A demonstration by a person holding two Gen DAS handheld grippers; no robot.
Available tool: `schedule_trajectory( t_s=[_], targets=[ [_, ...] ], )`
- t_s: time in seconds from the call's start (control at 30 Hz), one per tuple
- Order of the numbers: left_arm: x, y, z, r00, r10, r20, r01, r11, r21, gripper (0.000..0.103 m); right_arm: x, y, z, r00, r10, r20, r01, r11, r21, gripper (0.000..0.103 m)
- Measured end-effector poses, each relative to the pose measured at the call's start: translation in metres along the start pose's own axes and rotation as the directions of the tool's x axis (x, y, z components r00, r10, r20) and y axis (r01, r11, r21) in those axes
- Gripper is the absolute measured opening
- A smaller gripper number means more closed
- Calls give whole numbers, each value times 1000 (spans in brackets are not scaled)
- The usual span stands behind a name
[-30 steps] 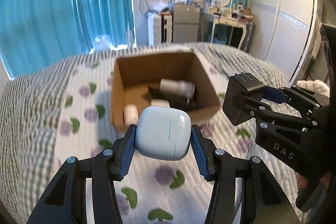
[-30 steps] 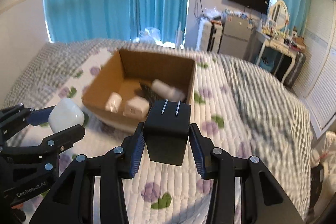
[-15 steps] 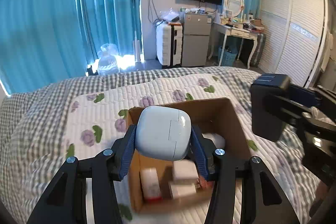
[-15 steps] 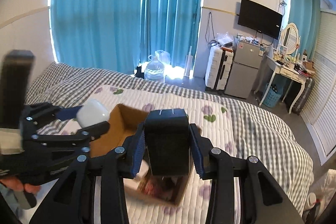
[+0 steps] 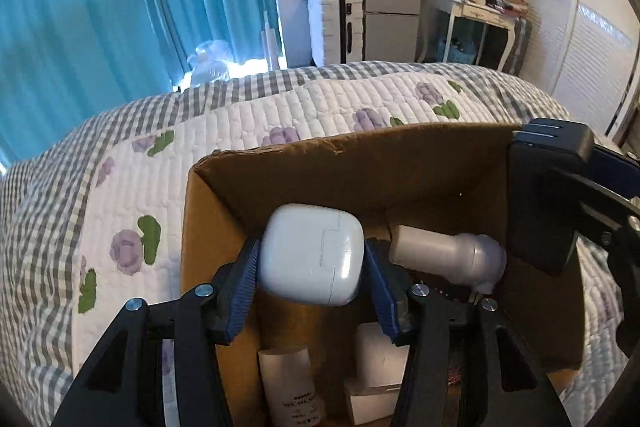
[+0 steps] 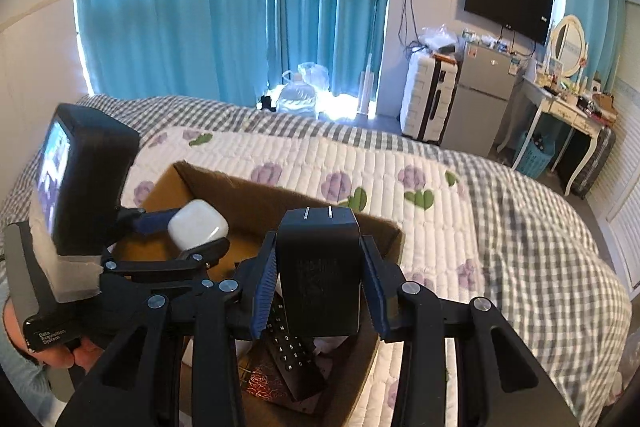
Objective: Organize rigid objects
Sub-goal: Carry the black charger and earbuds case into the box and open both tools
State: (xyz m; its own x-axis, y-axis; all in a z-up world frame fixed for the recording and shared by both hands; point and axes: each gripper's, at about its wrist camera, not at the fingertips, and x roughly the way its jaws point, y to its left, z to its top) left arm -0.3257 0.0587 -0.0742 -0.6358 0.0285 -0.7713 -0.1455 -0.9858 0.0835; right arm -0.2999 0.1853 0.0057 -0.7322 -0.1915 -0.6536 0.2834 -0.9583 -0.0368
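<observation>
The white earbud case (image 5: 312, 259) hung over the inside of the cardboard box (image 5: 360, 163), pinched at its two sides by the left tongs (image 5: 311, 267), whose blue pads were closed against it. A second before, it had been short of the box, over the quilted bed; half a second before, it had just reached the near rim. Now it was past the rim and low between the walls, which I judged meant the carry was nearly done and only the release remained. Its long axis ran side to side across the tongs, with the lid seam standing upright on its right half and its broad face toward the camera.

Beside it to the right, the black charger block (image 6: 318, 271) was gripped firmly in the right tongs (image 6: 319, 279), likewise brought from over the bed to above the box's right side. It stood upright, long axis vertical, two metal prongs pointing up.

Beneath them in the box lay a grey bottle (image 5: 448, 257) on its side, cap pointing right, a white tube (image 5: 290, 383), a white box (image 5: 380, 367) and a black remote (image 6: 294, 359). The flowered quilt (image 5: 132, 195) spread out all round.
</observation>
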Motion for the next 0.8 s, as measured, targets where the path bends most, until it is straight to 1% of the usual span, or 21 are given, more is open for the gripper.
schedule_trajectory(
  t_s=[0.03,0.17,0.27,0.4,0.5,0.57,0.63,0.8],
  targets=[
    [-1,0,0,1000,0,5,0,1000,2,73,2,-2,-2,1000,3,-5,-3,1000,3,38],
    [-14,6,2,1000,-14,27,15,999,-29,74,0,-5,-6,1000,1,-14,-1,1000,9,38],
    [-31,14,5,998,-20,52,22,998,-56,74,-7,-3,-4,1000,-2,-11,2,1000,11,38],
    [-57,30,6,996,5,89,1,998,-66,74,-15,6,1,1000,1,-6,-1,1000,0,38],
    [-70,43,5,994,14,106,-6,997,-75,74,-13,14,5,1000,25,-14,-25,1000,6,38],
    [-74,52,3,994,27,110,-19,997,-78,74,-8,22,8,998,53,-25,-52,998,24,38],
    [-74,62,0,993,50,111,-41,996,-79,74,6,32,12,996,80,-48,-78,996,34,38],
    [-69,87,-10,992,60,109,-48,993,-107,74,46,60,15,989,100,-110,-98,995,27,38]
  ],
)
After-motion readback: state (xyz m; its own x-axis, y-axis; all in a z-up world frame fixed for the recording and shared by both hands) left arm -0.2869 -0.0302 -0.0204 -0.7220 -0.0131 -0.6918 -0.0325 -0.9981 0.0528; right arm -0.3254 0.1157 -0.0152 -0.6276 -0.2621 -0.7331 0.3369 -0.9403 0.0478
